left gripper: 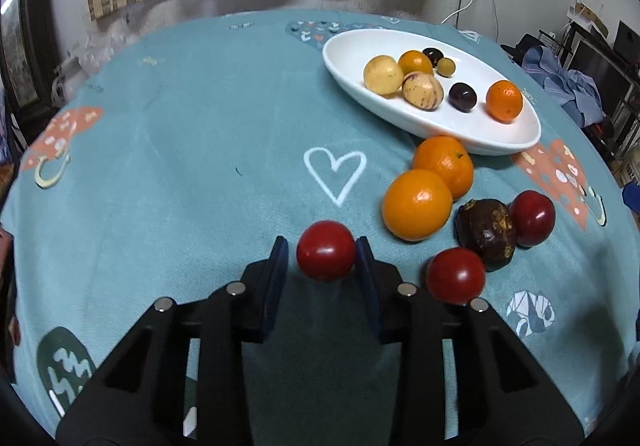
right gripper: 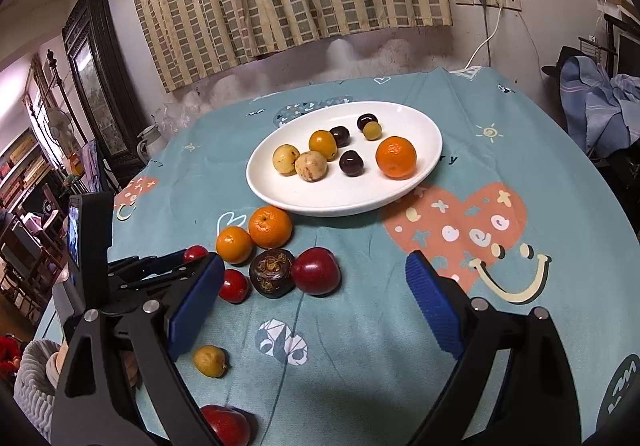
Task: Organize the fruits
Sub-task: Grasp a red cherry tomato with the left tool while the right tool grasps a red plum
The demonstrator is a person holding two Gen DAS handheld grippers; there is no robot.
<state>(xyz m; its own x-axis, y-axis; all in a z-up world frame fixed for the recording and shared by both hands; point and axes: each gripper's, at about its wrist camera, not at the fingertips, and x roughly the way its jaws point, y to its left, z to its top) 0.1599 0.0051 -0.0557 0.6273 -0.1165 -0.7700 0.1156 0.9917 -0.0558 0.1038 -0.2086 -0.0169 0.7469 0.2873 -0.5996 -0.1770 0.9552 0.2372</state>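
Note:
A white oval plate (left gripper: 516,134) (right gripper: 276,190) holds several small fruits. My left gripper (left gripper: 322,246) has a small red fruit (left gripper: 326,251) (right gripper: 195,253) between its blue pads; the right pad touches it, a narrow gap shows at the left pad, and it looks lifted off the cloth. Loose on the cloth lie two oranges (left gripper: 418,204) (left gripper: 445,164), a dark brown fruit (left gripper: 487,234), and two more red fruits (left gripper: 455,275) (left gripper: 533,218). My right gripper (right gripper: 316,278) is open wide and empty, above the cloth short of this cluster (right gripper: 272,273).
A teal patterned cloth (left gripper: 180,126) covers the table. In the right wrist view a small yellow fruit (right gripper: 210,361) and a red fruit (right gripper: 226,425) lie near the front edge. A curtain and wall stand behind; clutter lies to both sides.

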